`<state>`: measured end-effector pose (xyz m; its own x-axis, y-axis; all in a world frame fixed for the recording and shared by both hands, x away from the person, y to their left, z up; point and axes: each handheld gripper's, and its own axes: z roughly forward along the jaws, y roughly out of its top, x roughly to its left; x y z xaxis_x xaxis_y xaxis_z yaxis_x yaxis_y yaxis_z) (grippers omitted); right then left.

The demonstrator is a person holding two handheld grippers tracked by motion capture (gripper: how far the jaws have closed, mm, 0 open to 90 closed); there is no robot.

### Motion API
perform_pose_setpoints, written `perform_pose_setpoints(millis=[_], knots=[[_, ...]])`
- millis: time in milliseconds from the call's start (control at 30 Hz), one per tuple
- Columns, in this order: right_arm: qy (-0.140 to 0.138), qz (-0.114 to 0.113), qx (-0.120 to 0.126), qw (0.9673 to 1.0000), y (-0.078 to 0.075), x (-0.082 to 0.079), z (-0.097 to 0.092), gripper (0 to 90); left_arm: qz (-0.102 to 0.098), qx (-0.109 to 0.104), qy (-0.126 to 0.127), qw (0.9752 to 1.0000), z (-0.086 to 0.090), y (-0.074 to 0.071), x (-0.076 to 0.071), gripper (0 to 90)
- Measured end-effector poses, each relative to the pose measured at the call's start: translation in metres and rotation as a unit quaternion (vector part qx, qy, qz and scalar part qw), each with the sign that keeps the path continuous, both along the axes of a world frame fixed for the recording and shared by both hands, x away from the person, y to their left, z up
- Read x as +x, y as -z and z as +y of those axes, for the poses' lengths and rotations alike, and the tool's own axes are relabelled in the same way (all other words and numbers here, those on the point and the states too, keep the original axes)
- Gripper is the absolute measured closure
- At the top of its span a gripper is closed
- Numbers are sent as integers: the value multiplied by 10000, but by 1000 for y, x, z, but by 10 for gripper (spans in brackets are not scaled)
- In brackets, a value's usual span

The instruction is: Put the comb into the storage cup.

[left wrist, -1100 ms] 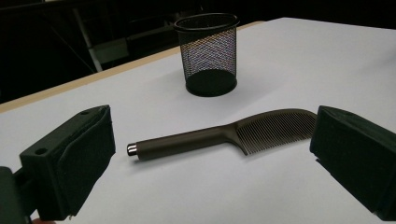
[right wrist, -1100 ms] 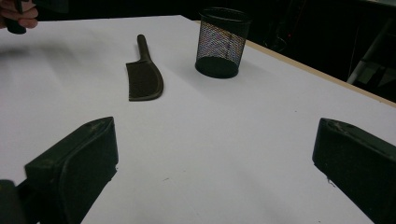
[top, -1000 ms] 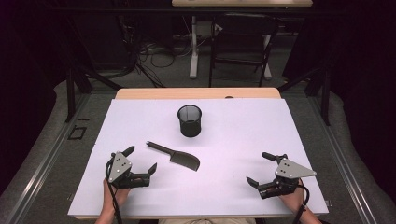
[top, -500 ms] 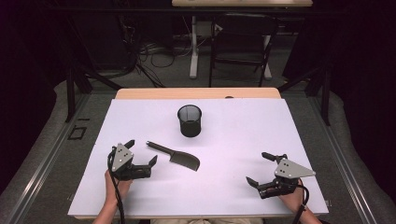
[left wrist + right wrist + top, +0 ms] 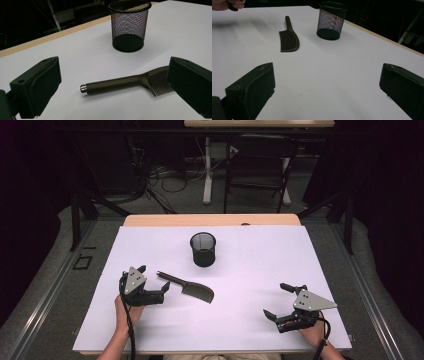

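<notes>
The left gripper (image 5: 154,282) is spread wide at the handle end of the comb (image 5: 186,287), which lies flat on the white counter (image 5: 260,265). A mesh cup (image 5: 203,249) stands beyond, apart. The right gripper (image 5: 276,301), also wide open, rests well away.

You face a dark room: past the white-covered table (image 5: 310,270) with its wooden far edge, a black chair (image 5: 257,167) stands on grey floor (image 5: 190,200) beside what may be tangled cables (image 5: 160,177).
</notes>
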<state>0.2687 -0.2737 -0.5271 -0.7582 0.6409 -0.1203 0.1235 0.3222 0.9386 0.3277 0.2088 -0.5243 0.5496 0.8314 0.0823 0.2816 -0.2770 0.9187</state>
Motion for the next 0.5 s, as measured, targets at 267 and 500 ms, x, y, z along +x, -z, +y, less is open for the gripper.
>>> perform_pose_setpoints(millis=[267, 500], knots=[[-4, 23, -13, 10000, 1, 1, 1, 0, 164, 124, -50, 9998, -3, 0, 12, 0], [-8, 24, -23, 10000, 1, 1, 1, 0, 280, 184, -149, 9993, -6, -1, 21, 0]])
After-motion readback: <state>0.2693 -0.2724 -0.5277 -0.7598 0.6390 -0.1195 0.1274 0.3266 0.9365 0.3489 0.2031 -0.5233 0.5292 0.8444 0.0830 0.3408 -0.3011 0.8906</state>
